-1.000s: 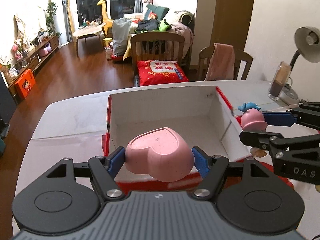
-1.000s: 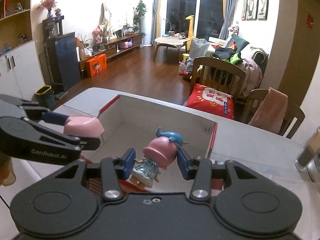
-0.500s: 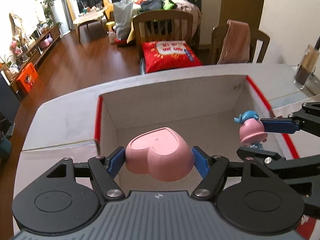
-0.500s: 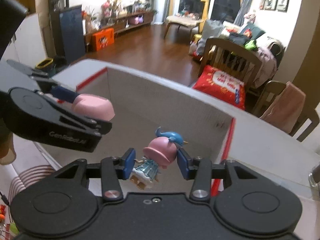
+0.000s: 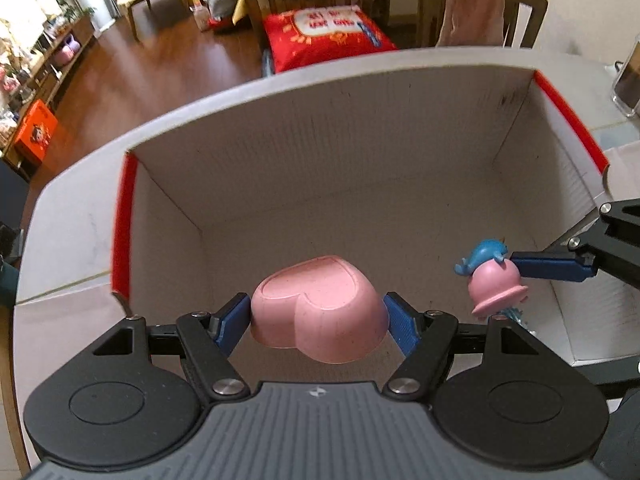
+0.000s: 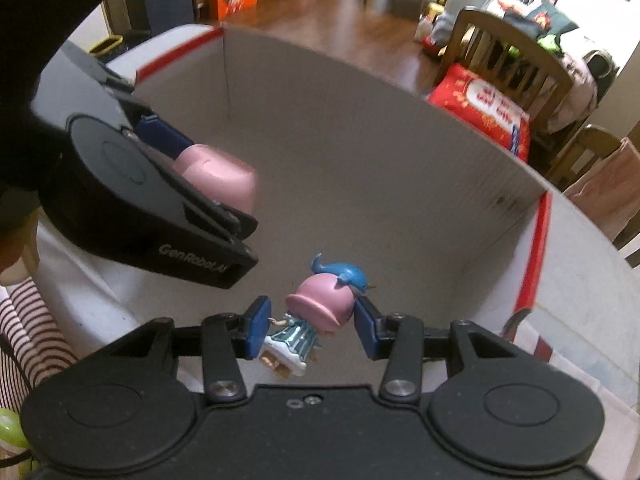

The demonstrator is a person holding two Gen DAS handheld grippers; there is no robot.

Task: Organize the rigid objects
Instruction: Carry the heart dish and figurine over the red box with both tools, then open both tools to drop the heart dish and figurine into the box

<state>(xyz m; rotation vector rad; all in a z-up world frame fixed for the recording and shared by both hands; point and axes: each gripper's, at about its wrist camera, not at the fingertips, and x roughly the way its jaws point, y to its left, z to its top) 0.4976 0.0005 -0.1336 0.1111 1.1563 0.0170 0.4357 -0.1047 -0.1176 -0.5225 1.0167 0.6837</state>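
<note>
A pink heart-shaped dish (image 5: pixel 318 306) hangs inside the open cardboard box (image 5: pixel 360 152), with my left gripper (image 5: pixel 318 320) shut on its two sides. My right gripper (image 6: pixel 310 326) is shut on a small figurine (image 6: pixel 316 312) with a pink hat and a blue whale on top. That figurine (image 5: pixel 494 284) shows at the right of the left wrist view, low inside the box. In the right wrist view the left gripper's body and the pink dish (image 6: pixel 218 178) sit at the left, above the box floor (image 6: pixel 360 208).
The box has white inner walls and red outer edges (image 5: pixel 568 116) and stands on a pale table (image 5: pixel 64 208). Wooden chairs with a red cushion (image 5: pixel 324 34) stand beyond the far edge. A glass (image 5: pixel 628 80) is at the far right. A striped sleeve (image 6: pixel 28 336) shows low left.
Both grippers have tipped downward and sunk into the box with their objects still held. The box now fills both views, and the two grippers stand closer together.
</note>
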